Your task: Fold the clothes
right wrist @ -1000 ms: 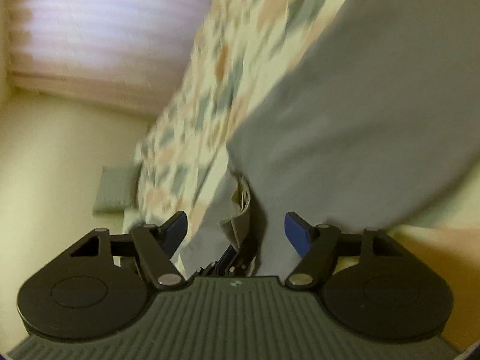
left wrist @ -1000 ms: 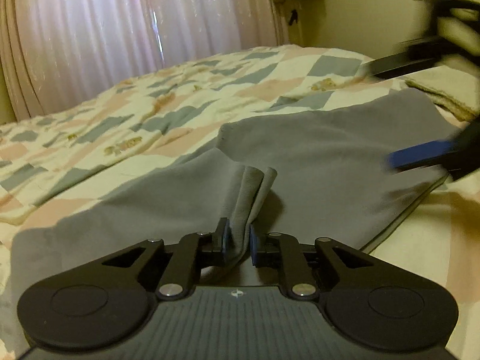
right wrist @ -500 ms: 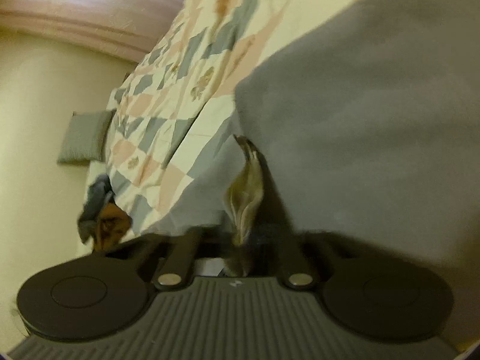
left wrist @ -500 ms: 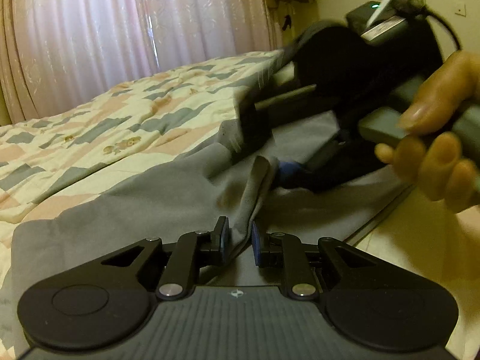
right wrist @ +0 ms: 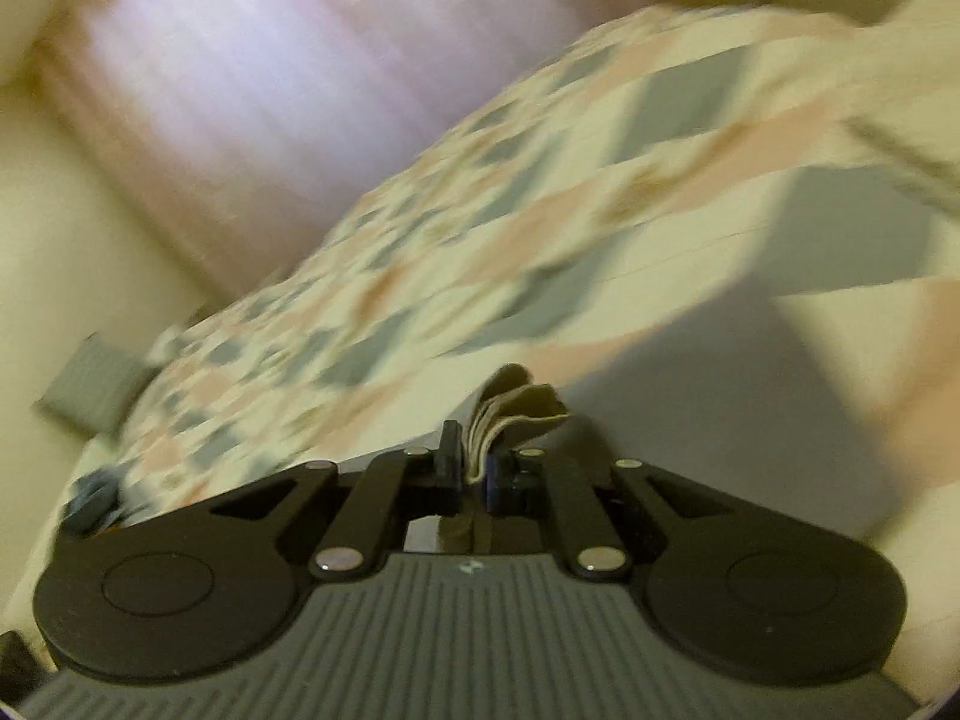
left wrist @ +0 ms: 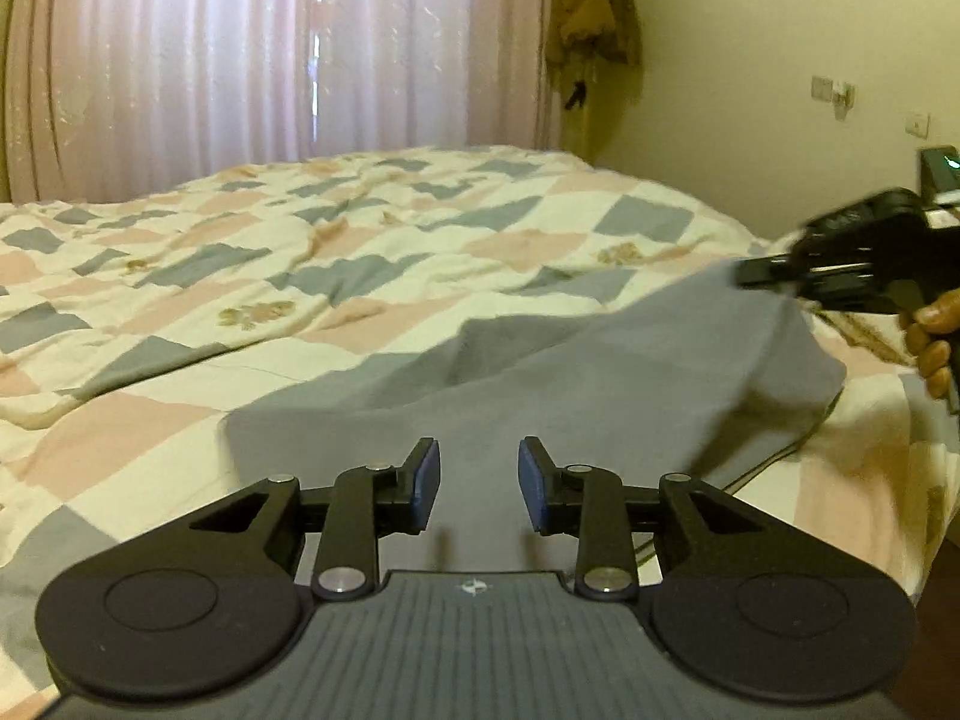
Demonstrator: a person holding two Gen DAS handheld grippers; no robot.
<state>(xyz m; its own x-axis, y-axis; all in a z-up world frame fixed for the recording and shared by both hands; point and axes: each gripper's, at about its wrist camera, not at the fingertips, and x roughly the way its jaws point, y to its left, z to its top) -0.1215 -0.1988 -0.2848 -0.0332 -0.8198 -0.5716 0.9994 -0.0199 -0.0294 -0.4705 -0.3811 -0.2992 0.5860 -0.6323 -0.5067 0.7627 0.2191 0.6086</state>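
Note:
A grey garment [left wrist: 600,378] lies spread on the patchwork bed. My left gripper [left wrist: 479,483] is open and empty, just above the garment's near part. My right gripper [right wrist: 474,468] is shut on a bunched fold of the grey garment [right wrist: 516,414] and holds it lifted over the bed. In the left wrist view the right gripper [left wrist: 840,264] shows at the far right, pulling the garment's far edge up and to the right. The right wrist view is blurred by motion.
The bed's patchwork quilt [left wrist: 300,276] in cream, pink and grey stretches back to the pink curtains [left wrist: 270,48]. A brown item hangs on the wall [left wrist: 594,6]. A grey pillow [right wrist: 90,384] lies at the bed's far end.
My left gripper has let go of the garment fold and opened. My right gripper took that fold, shut on it and moved it away to the right, lifting the cloth.

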